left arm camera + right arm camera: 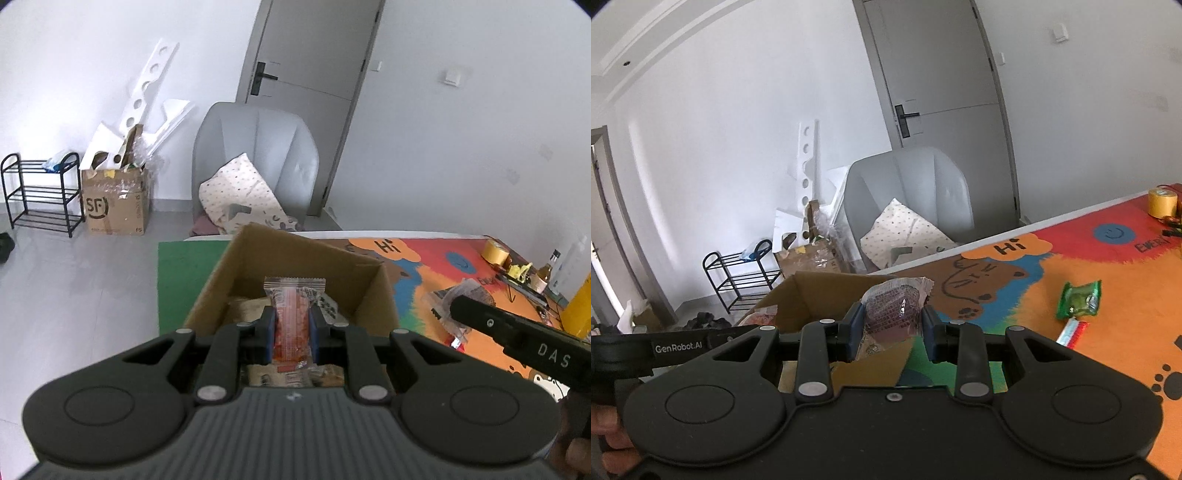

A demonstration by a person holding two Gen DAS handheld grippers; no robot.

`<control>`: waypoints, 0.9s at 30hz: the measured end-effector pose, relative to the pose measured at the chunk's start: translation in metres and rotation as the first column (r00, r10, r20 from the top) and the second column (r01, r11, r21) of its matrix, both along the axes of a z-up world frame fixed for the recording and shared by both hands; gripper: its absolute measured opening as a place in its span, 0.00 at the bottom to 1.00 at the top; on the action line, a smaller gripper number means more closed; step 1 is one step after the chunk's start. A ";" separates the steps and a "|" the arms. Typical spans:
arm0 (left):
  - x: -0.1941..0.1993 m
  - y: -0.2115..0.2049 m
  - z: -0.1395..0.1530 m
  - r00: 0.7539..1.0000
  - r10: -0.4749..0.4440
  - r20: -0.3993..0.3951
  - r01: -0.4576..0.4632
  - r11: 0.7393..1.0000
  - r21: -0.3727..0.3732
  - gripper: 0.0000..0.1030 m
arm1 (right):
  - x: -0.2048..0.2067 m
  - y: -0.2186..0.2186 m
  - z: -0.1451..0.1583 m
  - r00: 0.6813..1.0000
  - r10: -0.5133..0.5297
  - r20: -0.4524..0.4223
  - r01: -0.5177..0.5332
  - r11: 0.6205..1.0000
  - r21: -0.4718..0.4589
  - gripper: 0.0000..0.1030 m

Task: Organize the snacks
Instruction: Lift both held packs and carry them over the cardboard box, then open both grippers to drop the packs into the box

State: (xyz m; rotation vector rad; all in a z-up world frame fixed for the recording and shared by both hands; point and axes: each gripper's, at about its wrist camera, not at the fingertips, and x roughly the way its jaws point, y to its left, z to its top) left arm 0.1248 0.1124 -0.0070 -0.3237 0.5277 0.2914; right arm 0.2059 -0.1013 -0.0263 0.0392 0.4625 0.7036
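Behind the worktop (1108, 266), upper centre of both views, stands a grey chair (255, 147). Lower centre, the left claw (291, 328) grips an orange snack packet (291, 317) above the cardboard box (280, 258); the right claw (892, 328) grips a dark snack packet (892, 306) near the box's rim.

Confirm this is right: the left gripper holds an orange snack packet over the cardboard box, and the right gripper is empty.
One part is wrong: the right gripper is not empty. The right wrist view shows its fingers closed on a clear-wrapped dark snack. The rest stands: the left wrist view shows the left gripper holding the orange snack packet over the cardboard box.
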 end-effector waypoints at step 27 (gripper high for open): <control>-0.020 0.016 0.007 0.998 0.061 0.011 -0.061 0.998 0.001 0.54 | -0.009 0.035 0.011 0.995 0.100 -0.023 -0.100 0.995 0.009 0.41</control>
